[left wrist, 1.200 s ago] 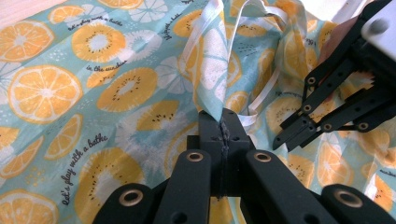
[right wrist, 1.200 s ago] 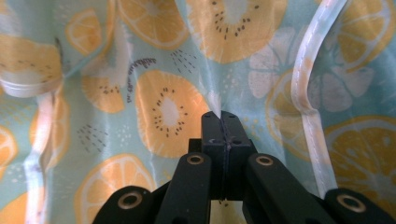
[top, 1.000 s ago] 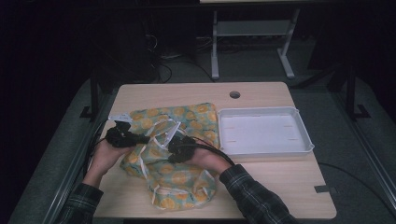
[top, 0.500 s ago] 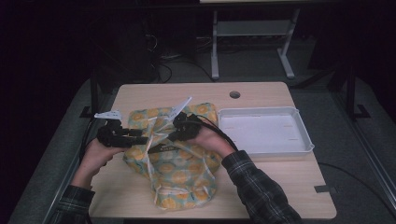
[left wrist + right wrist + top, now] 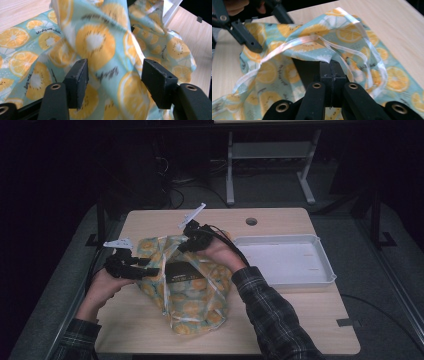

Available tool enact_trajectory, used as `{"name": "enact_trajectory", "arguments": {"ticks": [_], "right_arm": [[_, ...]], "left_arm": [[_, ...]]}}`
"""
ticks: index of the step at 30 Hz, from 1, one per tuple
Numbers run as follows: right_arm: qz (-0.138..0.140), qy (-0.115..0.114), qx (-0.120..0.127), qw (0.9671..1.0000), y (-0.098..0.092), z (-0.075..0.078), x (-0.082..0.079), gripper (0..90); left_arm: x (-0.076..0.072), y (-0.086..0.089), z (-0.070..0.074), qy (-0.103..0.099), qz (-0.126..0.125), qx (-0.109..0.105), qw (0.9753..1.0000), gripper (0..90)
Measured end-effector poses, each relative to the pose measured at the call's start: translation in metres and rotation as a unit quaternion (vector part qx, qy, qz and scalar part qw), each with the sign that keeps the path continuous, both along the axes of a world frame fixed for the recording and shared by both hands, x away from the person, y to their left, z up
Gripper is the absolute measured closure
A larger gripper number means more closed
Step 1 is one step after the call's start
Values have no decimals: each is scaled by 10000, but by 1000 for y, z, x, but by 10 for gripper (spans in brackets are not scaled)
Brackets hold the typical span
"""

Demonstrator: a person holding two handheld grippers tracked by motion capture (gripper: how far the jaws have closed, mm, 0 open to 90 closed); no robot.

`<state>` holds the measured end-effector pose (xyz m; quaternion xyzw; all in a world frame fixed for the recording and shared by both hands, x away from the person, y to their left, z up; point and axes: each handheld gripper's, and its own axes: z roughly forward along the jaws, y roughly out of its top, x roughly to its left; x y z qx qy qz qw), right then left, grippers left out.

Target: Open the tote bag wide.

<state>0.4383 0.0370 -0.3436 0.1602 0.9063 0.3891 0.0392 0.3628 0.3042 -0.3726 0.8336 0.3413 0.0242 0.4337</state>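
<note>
A light wooden table with rounded corners carries everything. A round cable hole sits in its top close to the far edge, a little right of the middle. A shallow white tray lies flat along the right edge, its long side running across the table, nearer the far right corner than the near one. A bag of pale blue cloth printed with orange slices rests on the left half, reaching from mid-table toward the near edge, its upper part lifted off the wood.
</note>
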Motion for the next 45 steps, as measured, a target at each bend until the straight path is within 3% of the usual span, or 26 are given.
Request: {"name": "enact_trajectory", "arguments": {"ticks": [5, 6, 10, 11, 12, 14, 18, 19, 23, 27, 28, 31, 32, 33, 35, 38, 41, 45], "right_arm": [[-127, 74, 18, 9999, -1, 5, 7, 900], [-152, -6, 44, 9999, -1, 6, 11, 900], [-219, -36, 73, 9997, -1, 5, 19, 900], [-298, 46, 71, 9995, 0, 4, 20, 900], [-298, 46, 71, 9995, 0, 4, 20, 900], [-441, 115, 21, 9990, 0, 0, 25, 900], [-469, 7, -41, 9989, -1, -6, 33, 900], [-578, 113, -25, 9983, -1, -10, 37, 900], [-699, 187, -138, 9973, 2, -21, 44, 900], [-633, 174, -168, 9977, 2, -28, 46, 898], [-621, 300, -98, 9976, 0, -30, 43, 855], [-560, 316, -65, 9979, -5, -29, 35, 743], [-560, 316, -65, 9979, -5, -29, 35, 743], [-542, 260, -89, 9982, -11, -26, 25, 671], [-546, 250, -106, 9981, -16, -23, 16, 623], [-547, 220, -118, 9982, -25, -21, 7, 589], [-539, 144, -122, 9984, -43, -18, -14, 570], [-513, 135, -136, 9985, -53, -23, -32, 550]], "left_arm": [[4, 0, -2, -8, 61, -52, 10000, 476], [7, -1, -4, -33, 71, -16, 10000, 498], [14, -2, -5, -133, 179, 40, 9997, 702], [14, -2, -5, -133, 179, 40, 9997, 759], [16, -3, -6, -164, 196, 40, 9997, 759], [23, -2, -7, -237, 362, 17, 9991, 873], [32, 1, -12, -222, 530, -32, 9983, 891], [37, 3, -16, -177, 658, -81, 9976, 892], [46, 3, -26, -112, 828, -72, 9965, 893], [49, 5, -34, -28, 902, -55, 9959, 894], [49, 5, -37, -50, 942, -9, 9955, 894], [49, 8, -44, 11, 999, 10, 9950, 894], [49, 8, -44, 11, 999, 10, 9950, 894], [49, 10, -47, 60, 1038, -21, 9946, 894], [49, 11, -47, 91, 1013, 35, 9948, 894], [47, 10, -47, 98, 1041, -1, 9945, 894], [46, 10, -47, 122, 1025, 43, 9946, 894], [46, 10, -47, 126, 1025, 45, 9946, 894]]}}
